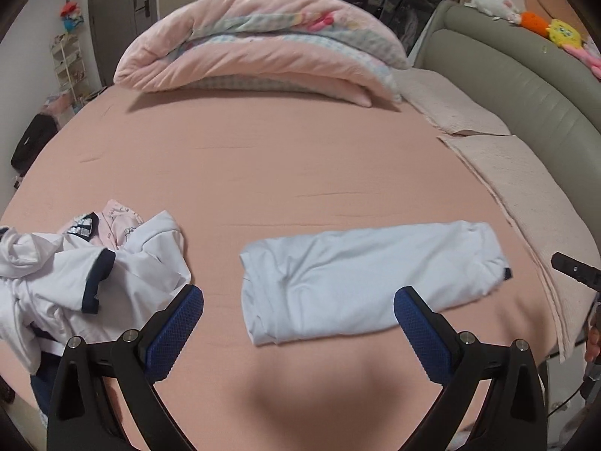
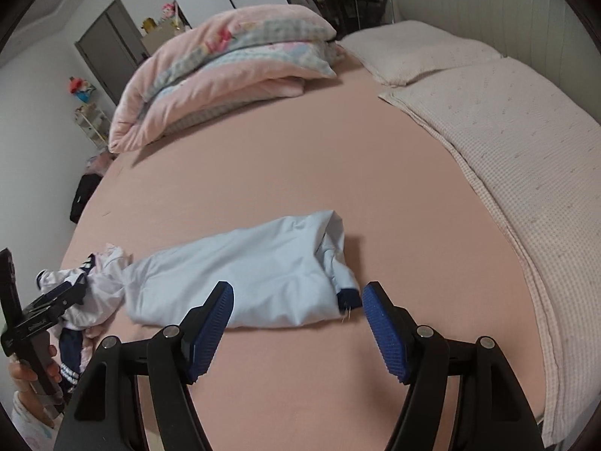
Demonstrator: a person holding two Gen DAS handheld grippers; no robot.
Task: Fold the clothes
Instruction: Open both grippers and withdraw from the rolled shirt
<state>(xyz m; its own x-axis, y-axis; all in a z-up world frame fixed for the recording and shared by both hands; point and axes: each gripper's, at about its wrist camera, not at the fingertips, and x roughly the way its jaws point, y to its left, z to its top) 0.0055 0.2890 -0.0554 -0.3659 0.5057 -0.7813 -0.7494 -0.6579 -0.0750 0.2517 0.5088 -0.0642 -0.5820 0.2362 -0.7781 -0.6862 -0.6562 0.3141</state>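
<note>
Both claws hang with jaws spread and empty over the near edge of the pink bed sheet (image 1: 300,158): the left gripper (image 1: 298,302) and the right gripper (image 2: 298,300). Just beyond them the folded pale-blue garment (image 1: 360,274) lies flat. An unfolded clothes pile (image 1: 86,263) sits at near left, a folded quilt (image 1: 259,49) at the far side.
</note>
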